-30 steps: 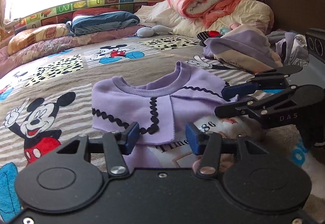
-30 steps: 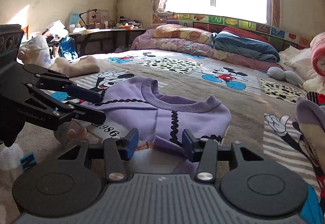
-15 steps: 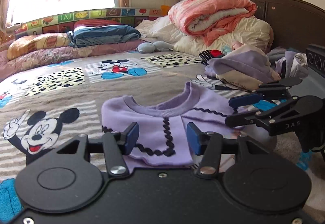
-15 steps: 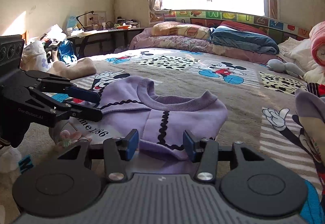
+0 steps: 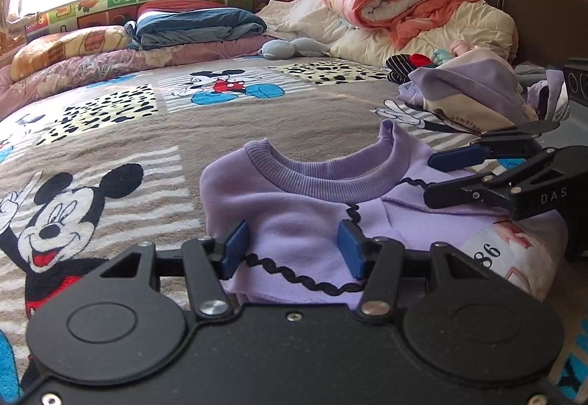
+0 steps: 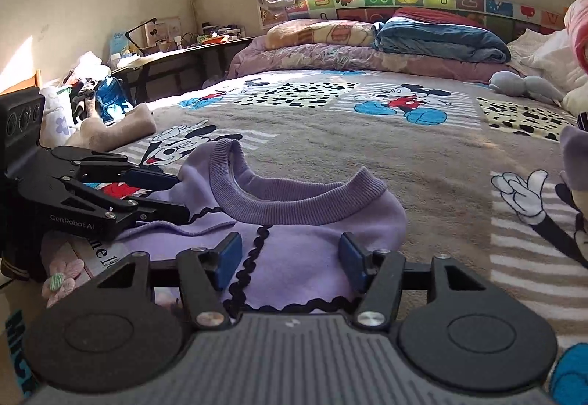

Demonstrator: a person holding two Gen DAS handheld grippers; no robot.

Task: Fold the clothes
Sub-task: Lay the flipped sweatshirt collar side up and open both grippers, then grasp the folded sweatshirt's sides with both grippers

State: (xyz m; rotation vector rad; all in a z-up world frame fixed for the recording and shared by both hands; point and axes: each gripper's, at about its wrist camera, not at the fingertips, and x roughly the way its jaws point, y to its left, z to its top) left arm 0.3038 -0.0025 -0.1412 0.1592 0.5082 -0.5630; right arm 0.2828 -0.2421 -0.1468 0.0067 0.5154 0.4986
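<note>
Lilac fleece, trimmed with black wavy braid and a ribbed collar, makes up the sweatshirt (image 5: 316, 206) that is laid partly folded on the cartoon-mouse bedspread (image 5: 110, 155), its neck turned toward the window. The left gripper (image 5: 294, 248) is seen low over the near edge of the garment, its blue pads (image 5: 235, 247) set about half apart with cloth lying between them; neither pad is seen pressing on the fabric. The right gripper (image 6: 286, 258) is placed likewise over the other shoulder of the sweatshirt (image 6: 305, 221), and its jaws are opening, the braid and lilac cloth showing in the gap without being pinched. In each wrist view the other gripper is seen alongside, its fingers spread above the folded sleeve. A heap of unfolded clothes (image 5: 474, 92) is piled farther up the bed.
</note>
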